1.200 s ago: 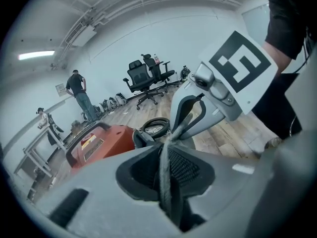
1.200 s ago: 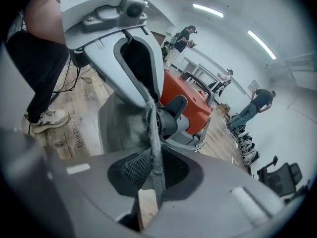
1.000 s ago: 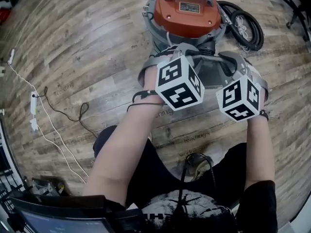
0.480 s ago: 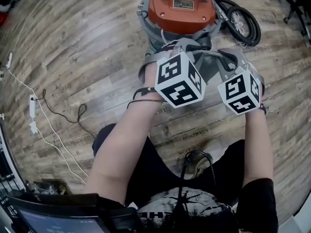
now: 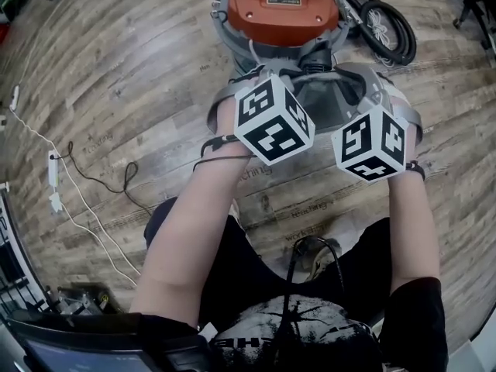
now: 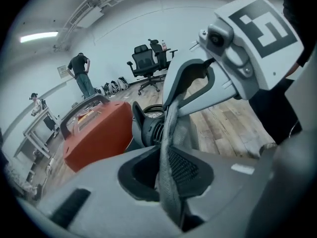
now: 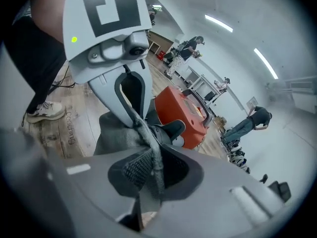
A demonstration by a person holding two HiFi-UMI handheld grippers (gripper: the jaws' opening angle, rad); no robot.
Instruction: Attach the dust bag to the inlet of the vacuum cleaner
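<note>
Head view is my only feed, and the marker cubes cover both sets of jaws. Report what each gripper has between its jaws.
Observer: The left gripper is pinching the edge of the grey fabric dust bag. Its jaws have just been closing on it.
Operator: Now the right one.
Observer: The right gripper is shut on another stretch of that bag's edge.
Operator: Tell me where the inlet is.
Observer: In the left gripper view, the black round inlet of the orange-lidded vacuum cleaner shows bare just beyond the fabric.
</note>
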